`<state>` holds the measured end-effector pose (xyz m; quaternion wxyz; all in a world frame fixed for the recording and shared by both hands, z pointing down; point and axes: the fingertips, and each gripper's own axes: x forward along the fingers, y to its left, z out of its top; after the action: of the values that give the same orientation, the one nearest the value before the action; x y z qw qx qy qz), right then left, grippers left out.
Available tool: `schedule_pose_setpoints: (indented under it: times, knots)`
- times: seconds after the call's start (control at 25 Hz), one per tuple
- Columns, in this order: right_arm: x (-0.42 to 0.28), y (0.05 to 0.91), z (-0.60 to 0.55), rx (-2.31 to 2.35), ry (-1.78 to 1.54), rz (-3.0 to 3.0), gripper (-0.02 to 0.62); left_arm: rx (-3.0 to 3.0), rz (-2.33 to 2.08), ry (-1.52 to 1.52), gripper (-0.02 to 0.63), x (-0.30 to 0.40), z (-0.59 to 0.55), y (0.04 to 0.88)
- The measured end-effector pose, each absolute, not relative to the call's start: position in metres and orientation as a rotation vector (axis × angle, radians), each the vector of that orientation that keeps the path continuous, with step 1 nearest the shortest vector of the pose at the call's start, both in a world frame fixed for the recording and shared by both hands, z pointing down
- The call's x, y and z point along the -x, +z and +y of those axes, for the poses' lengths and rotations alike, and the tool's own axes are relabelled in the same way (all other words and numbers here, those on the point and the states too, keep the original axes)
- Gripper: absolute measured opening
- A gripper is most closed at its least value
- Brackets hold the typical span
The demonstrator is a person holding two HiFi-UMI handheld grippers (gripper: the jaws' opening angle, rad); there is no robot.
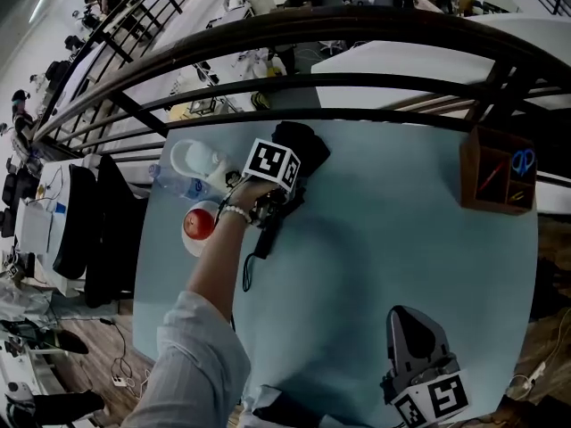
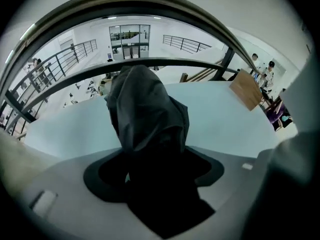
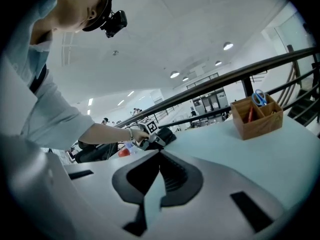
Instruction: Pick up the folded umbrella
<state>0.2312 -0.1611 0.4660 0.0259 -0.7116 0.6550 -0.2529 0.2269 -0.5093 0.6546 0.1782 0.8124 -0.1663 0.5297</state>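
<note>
The pale blue, smooth worktop (image 1: 393, 239) carries the folded umbrella (image 2: 145, 109), a black bundle of creased fabric lying near the far edge by the railing. The left tongs (image 1: 284, 185) stand wide apart over it, the umbrella between their jaws. The right tongs (image 3: 160, 156), closed and empty, sit well apart at the near edge.

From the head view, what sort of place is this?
Probably a mezzanine in an open-plan office or lab: the table sits against a curved railing, with desks and people on the floor below.
</note>
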Motion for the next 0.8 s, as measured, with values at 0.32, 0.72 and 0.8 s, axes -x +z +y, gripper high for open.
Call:
schedule_pose_setpoints:
  times: [0.32, 0.72, 0.8]
  knots:
    - [-0.241, 0.474, -0.159, 2.215, -0.807, 1.992, 0.000, -2.319, -0.472, 1.491, 0.314, -0.229, -0.510, 0.659]
    - [-0.231, 0.464, -0.155, 2.225, -0.775, 2.003, 0.000, -2.386, -0.503, 1.454, 0.299, -0.229, -0.504, 0.652]
    - [-0.230, 0.460, -0.152, 2.232, -0.772, 2.003, 0.000, -2.387, -0.482, 1.410, 0.298, -0.229, -0.494, 0.648]
